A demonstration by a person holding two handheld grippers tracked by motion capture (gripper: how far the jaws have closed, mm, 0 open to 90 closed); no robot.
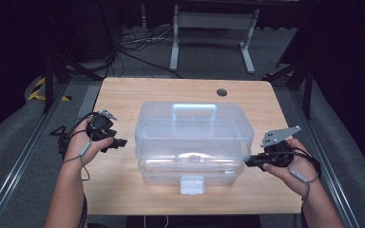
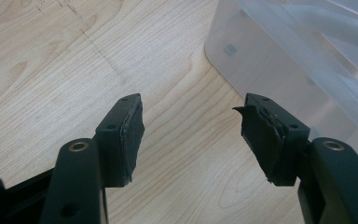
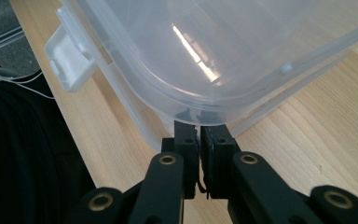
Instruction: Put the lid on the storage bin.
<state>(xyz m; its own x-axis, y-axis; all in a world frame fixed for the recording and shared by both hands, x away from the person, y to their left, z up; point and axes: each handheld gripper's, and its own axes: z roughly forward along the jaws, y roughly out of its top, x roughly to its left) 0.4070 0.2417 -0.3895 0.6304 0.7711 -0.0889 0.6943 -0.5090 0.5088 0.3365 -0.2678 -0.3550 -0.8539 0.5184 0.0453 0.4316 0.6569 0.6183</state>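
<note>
clear plastic box (image 1: 194, 142) sits mid-worktop (image 1: 123, 95), lid on, handle (image 1: 194, 112) on top toward the far side, white latch (image 1: 192, 185) on the front wall facing me.

my left tongs (image 1: 119, 142) hover just left of the box, near its left wall but apart from it. in the left gripper view the jaws stand spread wide, bare wood grain between them, nothing held. the box's rounded corner (image 2: 279, 60) shows up and right of the right-hand jaw, close by; touching or not, i cannot tell. my left hand (image 1: 89, 140) wraps the body of the tool, cable looping off toward the left edge.

my right tongs (image 1: 250, 161) sit at the box's right front corner, tips right at the lid rim. in the right gripper view the jaws (image 3: 199, 140) are pressed together with only a thin gap, their tips tucked under the lid's curved edge (image 3: 205, 105). whether a bit of rim is pinched between them i cannot tell. the latch (image 3: 70, 58) shows up and left in that view. my right hand (image 1: 292, 164) grips the tool, grey three-cornered plate (image 1: 278, 136) standing above it.

grey floor, cables and a metal frame (image 1: 214, 35) lie beyond the far edge.
</note>
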